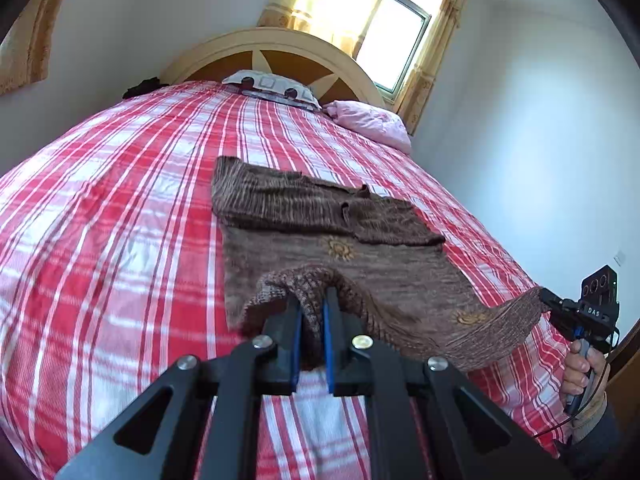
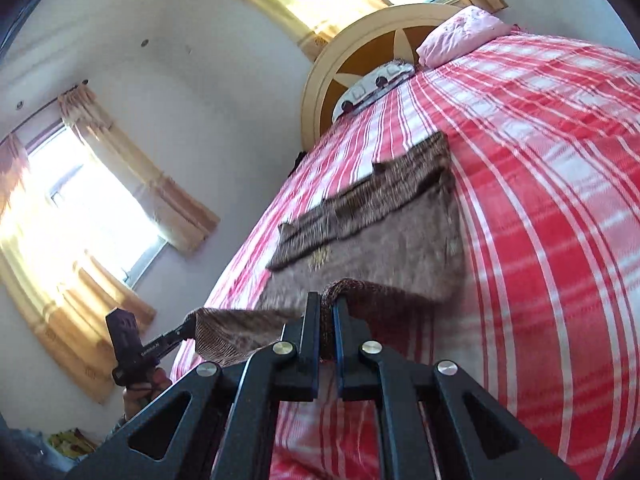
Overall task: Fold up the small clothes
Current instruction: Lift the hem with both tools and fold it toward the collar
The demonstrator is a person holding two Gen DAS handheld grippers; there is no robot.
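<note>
A small brown knitted sweater with yellow sun motifs lies on the red and white checked bed, its sleeves folded across the far part. My left gripper is shut on the near hem corner, which bunches over its blue pads and hangs lifted off the bed. My right gripper shows at the right of the left wrist view, shut on the other hem corner. In the right wrist view the right gripper pinches that raised hem of the sweater, and the left gripper holds the opposite corner at lower left.
A curved wooden headboard stands at the far end with a patterned pillow and a pink pillow. A dark item sits by the headboard's left. Curtained windows and white walls surround the bed. A hand grips the right tool.
</note>
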